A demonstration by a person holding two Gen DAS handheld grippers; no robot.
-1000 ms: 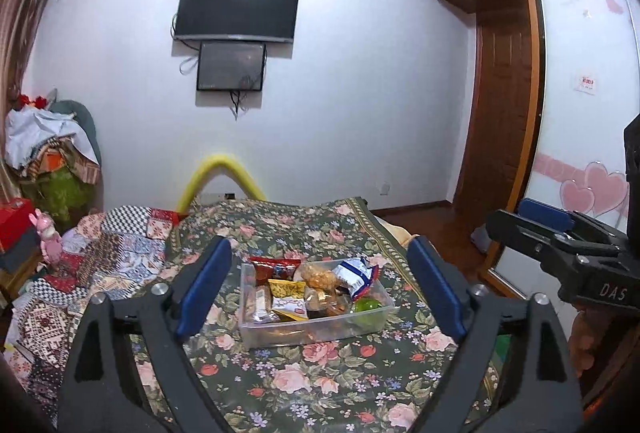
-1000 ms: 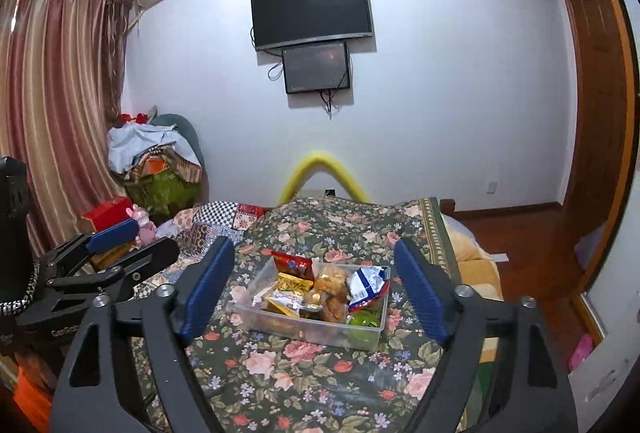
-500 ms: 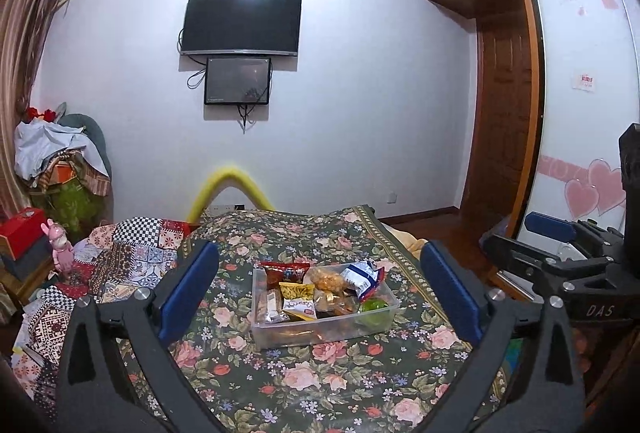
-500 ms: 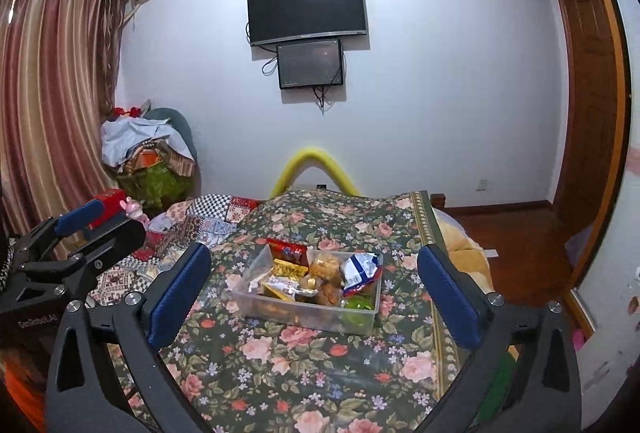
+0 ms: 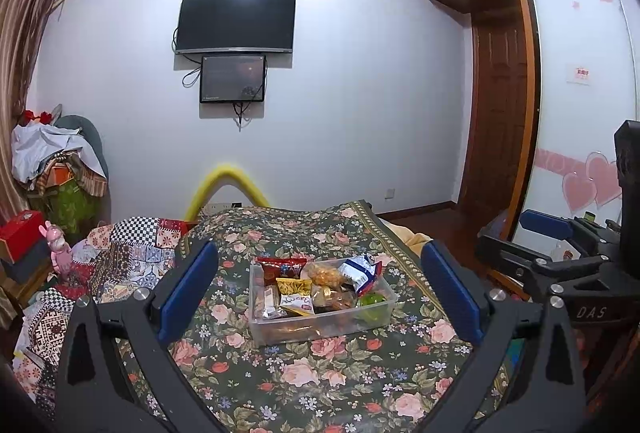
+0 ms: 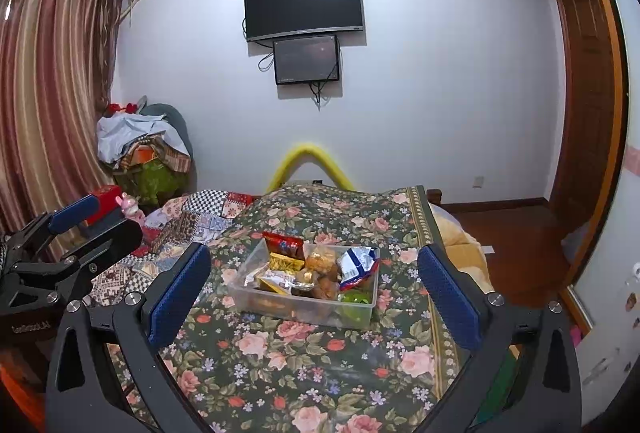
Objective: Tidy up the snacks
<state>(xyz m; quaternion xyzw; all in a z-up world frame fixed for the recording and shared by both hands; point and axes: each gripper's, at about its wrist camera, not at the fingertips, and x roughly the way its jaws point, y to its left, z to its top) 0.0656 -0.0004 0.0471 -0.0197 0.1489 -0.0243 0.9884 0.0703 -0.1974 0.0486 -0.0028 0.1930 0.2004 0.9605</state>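
Observation:
A clear plastic bin (image 5: 320,327) full of snack packets stands on the floral bedspread (image 5: 320,385), ahead of both grippers; it also shows in the right wrist view (image 6: 280,307). In it lie a red packet (image 5: 280,267), a blue-white bag (image 5: 360,273) and a green item (image 5: 370,303). My left gripper (image 5: 318,297) is open and empty, held back from the bin. My right gripper (image 6: 312,293) is open and empty too; it shows from the side in the left wrist view (image 5: 532,237).
The bed's right edge drops to a wooden floor (image 6: 516,233). A patchwork quilt (image 5: 132,253) lies left of the bedspread. A clothes pile (image 6: 140,149), a curtain (image 6: 48,113) and a wardrobe (image 5: 500,113) line the walls.
Both views have pulled back and lifted a little; the bin sits lower and farther in the frame. Both grippers stay open and empty.

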